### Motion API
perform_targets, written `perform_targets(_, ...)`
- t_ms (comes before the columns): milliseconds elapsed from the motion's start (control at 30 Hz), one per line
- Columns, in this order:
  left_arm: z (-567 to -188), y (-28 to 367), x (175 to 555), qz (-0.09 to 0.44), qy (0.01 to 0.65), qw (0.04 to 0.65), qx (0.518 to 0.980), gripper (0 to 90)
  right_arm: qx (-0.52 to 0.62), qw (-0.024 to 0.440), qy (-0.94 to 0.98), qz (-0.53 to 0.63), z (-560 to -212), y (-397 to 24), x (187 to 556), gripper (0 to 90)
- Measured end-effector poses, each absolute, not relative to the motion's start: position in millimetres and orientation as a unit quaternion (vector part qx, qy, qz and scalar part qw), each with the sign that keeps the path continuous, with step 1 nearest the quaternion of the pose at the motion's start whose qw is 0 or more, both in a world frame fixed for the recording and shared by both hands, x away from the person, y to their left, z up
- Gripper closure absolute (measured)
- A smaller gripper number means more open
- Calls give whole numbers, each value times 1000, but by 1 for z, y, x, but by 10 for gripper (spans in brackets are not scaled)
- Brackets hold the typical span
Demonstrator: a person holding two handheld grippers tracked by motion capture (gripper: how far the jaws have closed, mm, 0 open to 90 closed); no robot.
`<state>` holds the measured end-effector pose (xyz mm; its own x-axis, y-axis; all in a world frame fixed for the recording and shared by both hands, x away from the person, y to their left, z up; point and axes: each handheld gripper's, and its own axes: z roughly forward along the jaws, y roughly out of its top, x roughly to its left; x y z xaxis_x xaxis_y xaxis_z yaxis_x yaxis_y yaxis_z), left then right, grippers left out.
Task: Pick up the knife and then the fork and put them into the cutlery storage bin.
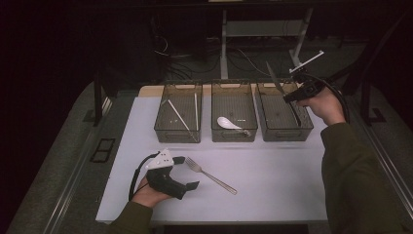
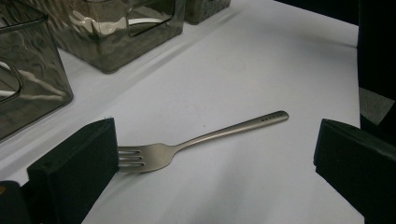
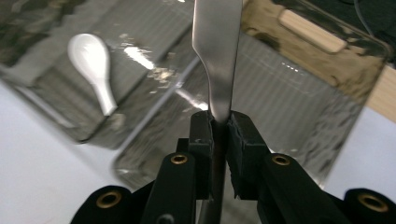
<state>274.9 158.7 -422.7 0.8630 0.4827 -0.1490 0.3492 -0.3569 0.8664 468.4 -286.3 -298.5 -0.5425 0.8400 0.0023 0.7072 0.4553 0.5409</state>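
A metal fork (image 1: 209, 174) lies on the white table (image 1: 272, 170), its tines toward my left gripper (image 1: 186, 172). That gripper rests on the table, open. In the left gripper view the fork (image 2: 187, 144) lies between the wide-apart jaws of the left gripper (image 2: 215, 140), the tines beside the left one. My right gripper (image 1: 296, 93) hovers over the right bin (image 1: 287, 132), shut on a table knife (image 1: 273, 75) whose blade points up and away. The right gripper view shows the right gripper (image 3: 219, 122) clamped on the knife (image 3: 217, 46) just below the blade.
Three smoky clear bins stand in a row at the back of the table. The left bin (image 1: 176, 134) holds white chopsticks (image 1: 178, 117). The middle bin (image 1: 234, 135) holds a white spoon (image 1: 226, 122). Table legs and cables show behind the bins.
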Motion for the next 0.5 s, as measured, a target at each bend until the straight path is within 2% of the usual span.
perform_targets(367, -423, 159, 275, 65, 254, 509, 820, 0, 484, 152, 832, 225, -323, -299, 487, 802)
perform_targets(500, -423, 159, 275, 65, 252, 509, 821, 0, 490, 140, 832, 221, -335, -300, 490, 802)
